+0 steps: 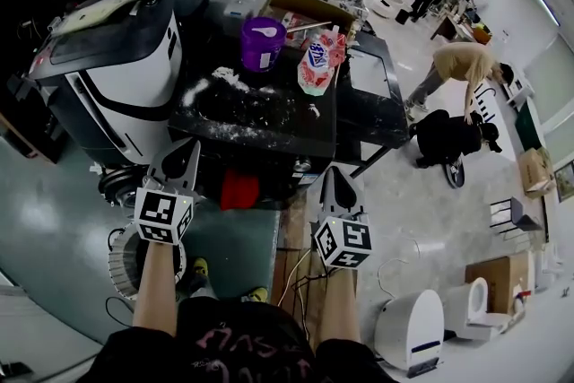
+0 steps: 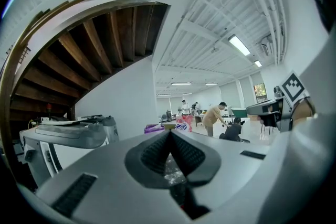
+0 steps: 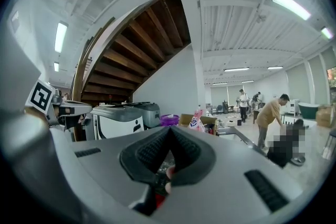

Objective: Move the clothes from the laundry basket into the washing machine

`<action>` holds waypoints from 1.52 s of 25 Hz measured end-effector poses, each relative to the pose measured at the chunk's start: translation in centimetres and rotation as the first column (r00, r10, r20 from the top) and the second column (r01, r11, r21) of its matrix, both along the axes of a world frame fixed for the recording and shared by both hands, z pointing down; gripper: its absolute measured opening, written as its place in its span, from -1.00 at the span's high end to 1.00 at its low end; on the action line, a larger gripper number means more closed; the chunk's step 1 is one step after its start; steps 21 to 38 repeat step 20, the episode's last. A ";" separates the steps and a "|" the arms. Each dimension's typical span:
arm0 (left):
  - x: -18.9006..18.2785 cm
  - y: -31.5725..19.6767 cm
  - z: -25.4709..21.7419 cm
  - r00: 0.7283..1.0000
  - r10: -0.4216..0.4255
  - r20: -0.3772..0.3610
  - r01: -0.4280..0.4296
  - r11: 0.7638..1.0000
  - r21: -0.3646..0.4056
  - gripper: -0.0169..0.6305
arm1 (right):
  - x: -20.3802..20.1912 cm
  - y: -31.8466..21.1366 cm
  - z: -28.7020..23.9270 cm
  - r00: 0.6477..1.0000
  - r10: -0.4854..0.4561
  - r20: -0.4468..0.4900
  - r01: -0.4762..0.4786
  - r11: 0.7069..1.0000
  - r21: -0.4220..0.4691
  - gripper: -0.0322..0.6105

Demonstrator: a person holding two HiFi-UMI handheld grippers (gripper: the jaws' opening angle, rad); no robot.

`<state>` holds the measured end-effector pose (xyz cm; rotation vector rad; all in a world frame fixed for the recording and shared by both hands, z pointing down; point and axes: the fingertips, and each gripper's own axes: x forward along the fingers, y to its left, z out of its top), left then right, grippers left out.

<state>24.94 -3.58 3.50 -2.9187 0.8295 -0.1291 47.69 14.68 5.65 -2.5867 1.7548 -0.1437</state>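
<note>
The laundry basket (image 1: 119,269) is seen on the floor (image 1: 54,211) under the left forearm (image 1: 154,282), its contents hidden. The washing machine (image 1: 117,76) is set beside the black bench (image 1: 269,126). The left claw (image 1: 184,155) and the right claw (image 1: 334,179) are held before the bench, each pressed together with nothing pinched.

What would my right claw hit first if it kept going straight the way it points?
Likely the near edge of the black table, right ahead of the shut right claw. If it clears the top, the red-and-white bag; height is unclear.
</note>
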 end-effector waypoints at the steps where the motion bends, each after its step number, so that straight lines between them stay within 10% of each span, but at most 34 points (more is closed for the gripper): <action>1: -0.1 -0.1 -0.1 1.000 -0.002 0.000 0.002 1.000 0.001 0.91 | 0.0 -0.1 0.0 1.000 -0.001 -0.004 0.001 1.000 -0.002 0.89; 38: -0.2 -0.2 0.1 1.000 -0.006 0.004 0.006 1.000 -0.006 0.91 | 0.7 0.4 -0.5 1.000 0.006 -0.030 -0.006 1.000 0.004 0.90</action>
